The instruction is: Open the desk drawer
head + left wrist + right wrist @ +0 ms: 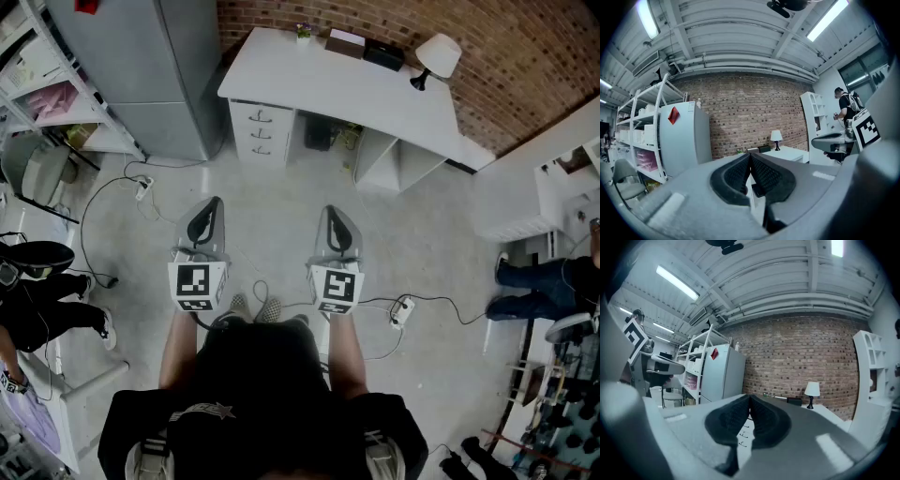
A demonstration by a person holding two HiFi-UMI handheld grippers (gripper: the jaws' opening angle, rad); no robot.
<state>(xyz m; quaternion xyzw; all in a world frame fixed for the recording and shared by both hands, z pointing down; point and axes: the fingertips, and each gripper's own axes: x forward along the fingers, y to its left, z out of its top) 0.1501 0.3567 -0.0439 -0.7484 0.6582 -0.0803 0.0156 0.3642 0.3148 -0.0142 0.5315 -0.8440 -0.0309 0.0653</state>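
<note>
A white desk (347,89) stands against the brick wall, well ahead of me across the floor. Its drawer unit (259,131) has three stacked drawers with small dark handles, all pushed in. I hold both grippers level at waist height, far short of the desk. My left gripper (212,202) is shut with nothing between its pads (761,173). My right gripper (335,212) is shut and empty too, pads (764,420) pressed together. In the right gripper view the drawer handles (742,433) show just below the shut jaws. In the left gripper view the jaws hide the drawers.
A tall grey cabinet (150,66) stands left of the desk, with metal shelves (56,94) further left. A lamp (436,56) and boxes sit on the desk. Cables and a power strip (403,309) lie on the floor. People sit at the left (37,281) and right (544,286).
</note>
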